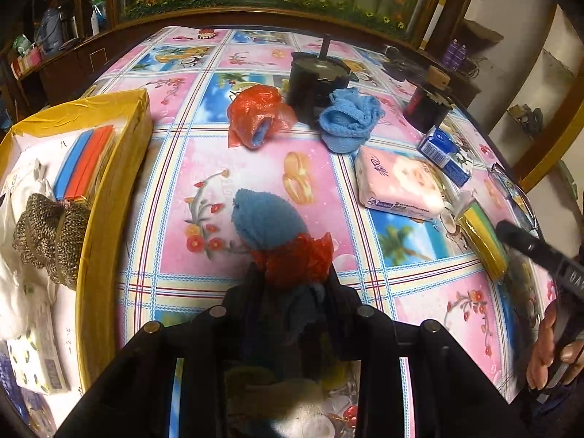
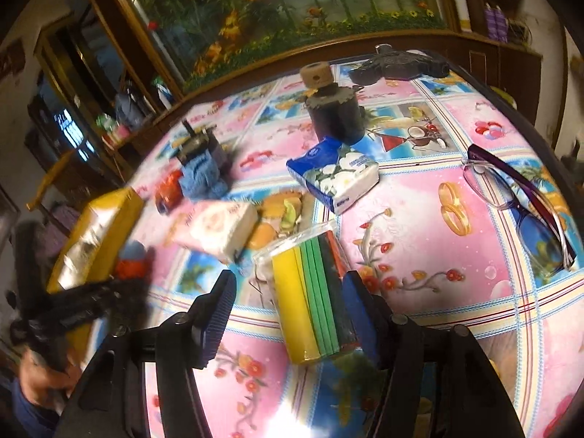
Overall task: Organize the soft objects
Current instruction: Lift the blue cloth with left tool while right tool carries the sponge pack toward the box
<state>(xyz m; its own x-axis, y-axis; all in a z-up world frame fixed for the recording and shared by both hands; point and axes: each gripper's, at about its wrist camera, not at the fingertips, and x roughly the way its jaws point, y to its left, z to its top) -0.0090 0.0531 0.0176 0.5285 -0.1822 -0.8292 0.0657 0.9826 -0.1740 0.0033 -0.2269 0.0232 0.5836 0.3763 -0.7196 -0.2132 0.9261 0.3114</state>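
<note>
Here, left claw (image 1: 292,273) grips one of three towels (image 1: 270,226); right claw (image 2: 288,314) gapes.

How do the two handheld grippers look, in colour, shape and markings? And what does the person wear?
The left gripper has a black frame with round metal bolt heads. The right gripper has the same black frame, with blue ribbed pads on its fingers. From the left wrist view, the right one's finger bears pale raised lettering that I cannot read. A dark blue sleeve shows. No cables are visible.
</note>
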